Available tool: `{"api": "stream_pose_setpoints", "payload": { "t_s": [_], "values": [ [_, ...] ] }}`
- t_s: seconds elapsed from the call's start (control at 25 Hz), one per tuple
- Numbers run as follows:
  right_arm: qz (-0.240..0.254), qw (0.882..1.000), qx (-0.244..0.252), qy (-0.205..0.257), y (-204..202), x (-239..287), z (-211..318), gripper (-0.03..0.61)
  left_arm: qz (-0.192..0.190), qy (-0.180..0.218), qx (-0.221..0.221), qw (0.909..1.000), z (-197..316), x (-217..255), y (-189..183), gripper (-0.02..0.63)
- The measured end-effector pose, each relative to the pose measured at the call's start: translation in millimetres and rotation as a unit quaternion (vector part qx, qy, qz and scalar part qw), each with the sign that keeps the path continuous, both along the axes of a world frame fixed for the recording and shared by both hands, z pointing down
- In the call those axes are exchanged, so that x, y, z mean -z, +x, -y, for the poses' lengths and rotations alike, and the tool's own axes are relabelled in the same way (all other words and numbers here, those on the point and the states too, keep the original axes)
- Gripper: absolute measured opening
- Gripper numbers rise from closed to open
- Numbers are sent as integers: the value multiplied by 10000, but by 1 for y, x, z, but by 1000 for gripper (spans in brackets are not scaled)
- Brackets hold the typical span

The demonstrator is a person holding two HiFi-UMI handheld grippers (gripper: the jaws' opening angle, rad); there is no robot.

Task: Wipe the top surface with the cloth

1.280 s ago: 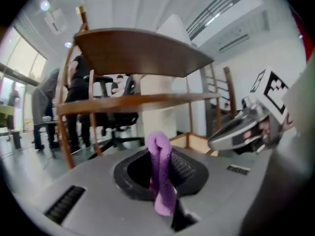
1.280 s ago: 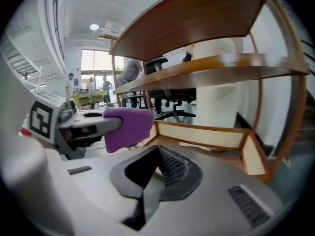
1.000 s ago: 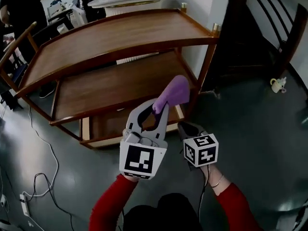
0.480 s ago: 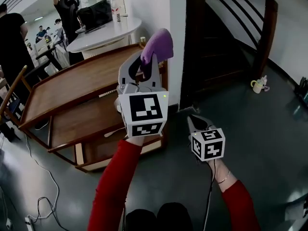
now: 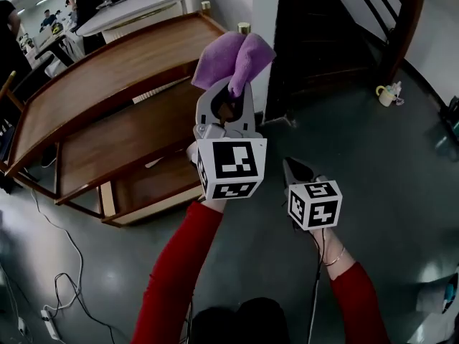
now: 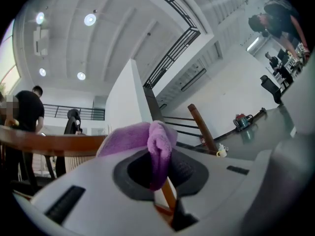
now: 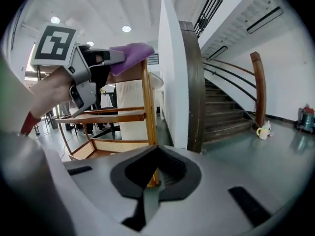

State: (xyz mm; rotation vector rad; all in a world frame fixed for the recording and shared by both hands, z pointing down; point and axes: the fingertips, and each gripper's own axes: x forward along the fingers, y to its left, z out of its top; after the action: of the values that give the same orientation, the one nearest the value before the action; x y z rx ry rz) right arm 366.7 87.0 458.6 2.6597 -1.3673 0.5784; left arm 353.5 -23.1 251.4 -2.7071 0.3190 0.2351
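A purple cloth (image 5: pixel 234 57) is pinched in my left gripper (image 5: pixel 229 92), which is shut on it and held up in the air near the right front corner of the wooden cart. The cart's top surface (image 5: pixel 107 69) is bare brown wood, left of and beyond the cloth. In the left gripper view the cloth (image 6: pixel 153 144) bulges out between the jaws of that gripper (image 6: pixel 158 173). My right gripper (image 5: pixel 295 172) hangs lower, right of the cart, shut with nothing in it (image 7: pixel 150 178). From there, the left gripper (image 7: pixel 93 65) and cloth (image 7: pixel 130 50) show above the cart's post (image 7: pixel 147 102).
The cart has two lower shelves (image 5: pixel 115 138). A white pillar (image 7: pixel 172 68) and dark stairs (image 7: pixel 226 112) stand to its right. A small cup (image 5: pixel 387 93) sits on the floor. Cables and a power strip (image 5: pixel 49 321) lie at left. People and a white table (image 5: pixel 136 2) are behind.
My left gripper has risen with the cloth from lower-shelf height to the level of the cart's top corner. The right gripper stays low and shut.
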Motion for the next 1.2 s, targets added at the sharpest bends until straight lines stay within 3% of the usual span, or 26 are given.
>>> {"api": "stream_pose_setpoints", "payload": {
  "t_s": [0.24,0.56,0.68,0.92,1.04,1.2],
  "values": [
    [-17,9998,-68,-172,5,-21,0,11,718,-746,-58,9946,2,-105,8,54],
    [124,9991,-66,-409,5,-73,8,11,1702,-1144,-10,9787,7,-240,3,52],
    [209,9984,-63,-526,3,-96,12,11,2144,-1339,57,9675,18,-294,0,52],
    [335,9965,-43,-764,-4,-137,13,11,2986,-1866,190,9358,31,-389,-5,52],
    [417,9951,-67,-898,-6,-151,10,11,3167,-2203,284,9222,31,-414,-8,52],
    [455,9940,-82,-990,-6,-159,6,11,3323,-2316,327,9137,31,-430,-10,52]
  ]
}}
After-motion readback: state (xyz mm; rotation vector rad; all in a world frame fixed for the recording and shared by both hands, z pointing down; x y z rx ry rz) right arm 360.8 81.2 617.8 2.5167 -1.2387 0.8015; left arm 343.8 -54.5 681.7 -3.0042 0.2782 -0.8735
